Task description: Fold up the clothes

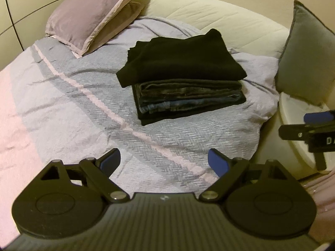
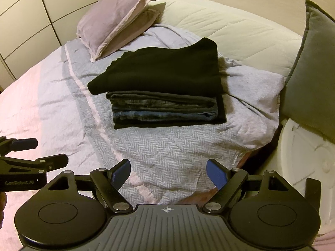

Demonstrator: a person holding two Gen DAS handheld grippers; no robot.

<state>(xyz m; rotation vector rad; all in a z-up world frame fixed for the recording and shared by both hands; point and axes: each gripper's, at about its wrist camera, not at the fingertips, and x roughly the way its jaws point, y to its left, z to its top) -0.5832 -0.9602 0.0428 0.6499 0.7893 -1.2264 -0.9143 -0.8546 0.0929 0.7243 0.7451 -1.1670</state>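
Folded clothes stack [image 1: 182,77] on bed [image 1: 69,108], black top [image 2: 159,71] uppermost; lies ahead of both grippers, long axis crosswise; left gripper [image 1: 164,163] wide, empty; right gripper [image 2: 167,174] wide, empty, arguably nearer

The bed [image 2: 52,96] fills most of the room, spread with a lilac cover [image 2: 167,146] in a herringbone weave with a pale pink stripe running down it. At its head a cream padded headboard [image 2: 230,21] curves behind. Two pillows [image 2: 108,25] lean against the headboard on the left, a mauve one on top of a browner one. To the right of the bed a grey cushion [image 2: 309,73] stands upright, with a white rounded piece of furniture [image 2: 303,156] just below it. Left of the bed runs a wall of cream panels [image 2: 31,21] split by dark seams. The wall above the headboard is plain cream. The light is warm and yellowish.
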